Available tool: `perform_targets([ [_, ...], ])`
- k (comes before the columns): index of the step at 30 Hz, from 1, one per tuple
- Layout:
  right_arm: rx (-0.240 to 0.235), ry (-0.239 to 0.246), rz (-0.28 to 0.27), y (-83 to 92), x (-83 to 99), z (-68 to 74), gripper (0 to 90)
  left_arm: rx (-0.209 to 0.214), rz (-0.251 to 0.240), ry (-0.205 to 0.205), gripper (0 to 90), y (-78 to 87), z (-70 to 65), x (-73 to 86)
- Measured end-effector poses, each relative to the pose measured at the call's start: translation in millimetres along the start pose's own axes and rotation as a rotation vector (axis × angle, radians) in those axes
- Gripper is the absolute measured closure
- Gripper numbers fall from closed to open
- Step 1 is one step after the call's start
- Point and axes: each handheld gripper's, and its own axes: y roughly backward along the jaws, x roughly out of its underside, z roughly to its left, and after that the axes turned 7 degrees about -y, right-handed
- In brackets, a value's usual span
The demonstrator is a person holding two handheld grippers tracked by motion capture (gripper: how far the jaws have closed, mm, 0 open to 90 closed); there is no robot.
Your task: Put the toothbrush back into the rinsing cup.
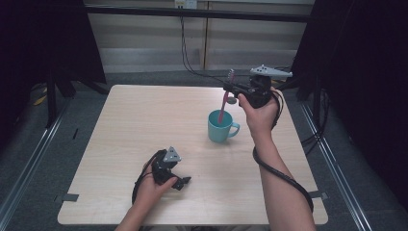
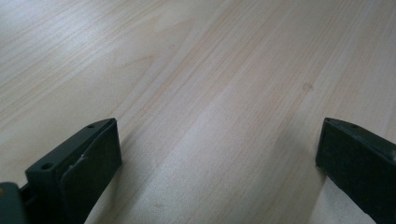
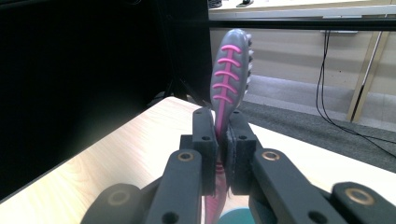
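From the high view, the right hand-held gripper (image 1: 230, 89) sits in the upper right of the frame, its jaws pinched on a pink toothbrush (image 1: 224, 98) that stands almost upright, bristle head up, with its lower end down inside the teal mug (image 1: 220, 127). The mug stands right of centre on the table (image 1: 144, 120), handle pointing right. I'd say the danger is a sideways tug — the handle bears against the mug's rim, and a pull that isn't straight up could tip or drag the mug. The left hand-held gripper (image 1: 182, 182) rests low near the bottom left, well apart from the mug, so nothing steadies it.

In the left gripper view, the two black jaws stand wide apart at the lower corners with only bare table (image 2: 201, 84) between them — this hand-held gripper holds nothing.

In the right gripper view, the right hand-held gripper (image 3: 223, 140) is clamped narrow on the toothbrush (image 3: 229, 70), whose grey head with pink ribs rises above the jaws in the upper middle, and a sliver of teal mug (image 3: 236, 217) shows at the bottom edge. The grip lies on a slim, smooth neck; in my judgement the brush could pivot or slide between the pads if it snags on the rim.
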Motion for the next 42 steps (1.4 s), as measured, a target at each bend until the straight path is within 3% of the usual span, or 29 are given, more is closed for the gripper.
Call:
perform_targets([
  [11,0.049,0.003,0.009,-11.0,6.4,-11.7,84.8,-0.001,0.000,0.001,0.0,0.0,-0.1,0.0],
  [18,0.087,-0.022,0.007,-17.1,18.1,-23.8,84.8,0.000,0.001,0.000,0.0,0.1,0.0,0.0],
  [28,0.113,-0.020,0.043,-28.6,33.8,-36.9,84.6,-0.003,-0.006,0.003,0.0,-0.4,-0.4,0.2],
  [42,0.142,-0.008,0.083,-45.0,58.9,-42.2,84.5,-0.004,0.000,0.001,0.0,0.0,-0.4,0.1],
])
